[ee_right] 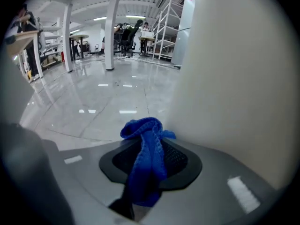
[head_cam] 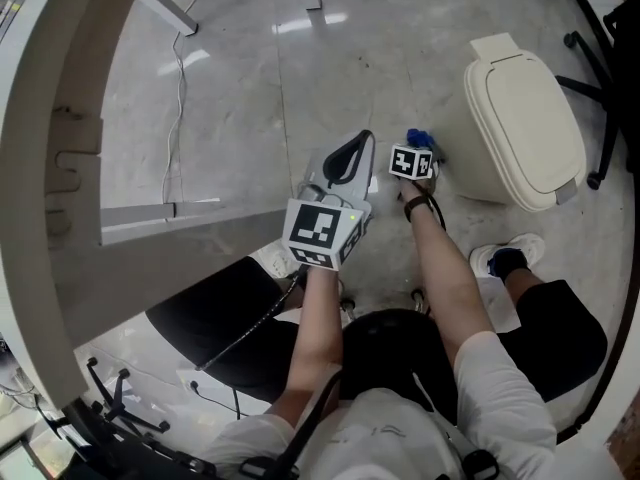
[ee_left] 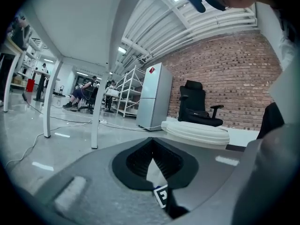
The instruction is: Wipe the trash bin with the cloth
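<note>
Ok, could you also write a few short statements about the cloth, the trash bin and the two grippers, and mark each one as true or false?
1. The right gripper is shut on a blue cloth. True.
2. The lid of the trash bin is open. False: the lid is closed.
3. The left gripper holds a second cloth. False: its jaws are together with nothing between them.
4. The trash bin stands on the floor, on the person's right side. True.
</note>
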A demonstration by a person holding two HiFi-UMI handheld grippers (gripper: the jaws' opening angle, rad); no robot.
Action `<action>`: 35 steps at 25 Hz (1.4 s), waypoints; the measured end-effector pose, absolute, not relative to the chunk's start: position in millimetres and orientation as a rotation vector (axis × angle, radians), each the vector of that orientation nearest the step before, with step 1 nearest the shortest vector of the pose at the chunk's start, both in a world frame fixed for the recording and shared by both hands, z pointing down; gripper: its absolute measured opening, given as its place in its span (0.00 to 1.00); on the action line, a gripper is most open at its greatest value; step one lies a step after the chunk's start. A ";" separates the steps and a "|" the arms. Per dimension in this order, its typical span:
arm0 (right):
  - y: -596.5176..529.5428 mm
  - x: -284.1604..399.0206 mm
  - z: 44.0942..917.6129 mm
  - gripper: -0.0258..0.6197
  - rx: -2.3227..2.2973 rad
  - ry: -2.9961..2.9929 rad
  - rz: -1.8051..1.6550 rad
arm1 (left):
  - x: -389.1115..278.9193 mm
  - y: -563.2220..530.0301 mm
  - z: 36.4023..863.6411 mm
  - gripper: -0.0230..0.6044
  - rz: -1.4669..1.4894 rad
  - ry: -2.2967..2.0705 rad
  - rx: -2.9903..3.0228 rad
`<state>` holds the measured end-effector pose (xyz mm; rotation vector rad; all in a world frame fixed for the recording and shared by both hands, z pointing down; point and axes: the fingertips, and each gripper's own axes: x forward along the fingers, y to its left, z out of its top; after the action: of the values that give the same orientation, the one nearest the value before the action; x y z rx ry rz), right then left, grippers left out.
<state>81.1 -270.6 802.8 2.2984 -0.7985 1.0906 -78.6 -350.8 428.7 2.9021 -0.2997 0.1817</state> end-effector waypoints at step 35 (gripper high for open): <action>-281.3 77.9 621.5 0.22 2.607 -1.017 0.568 | -86.4 -334.7 411.7 0.04 0.140 -0.316 2.887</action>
<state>77.9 -281.3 621.5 2.6072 -1.0169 0.5679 -86.4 -334.7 411.7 2.8874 -0.3155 0.1404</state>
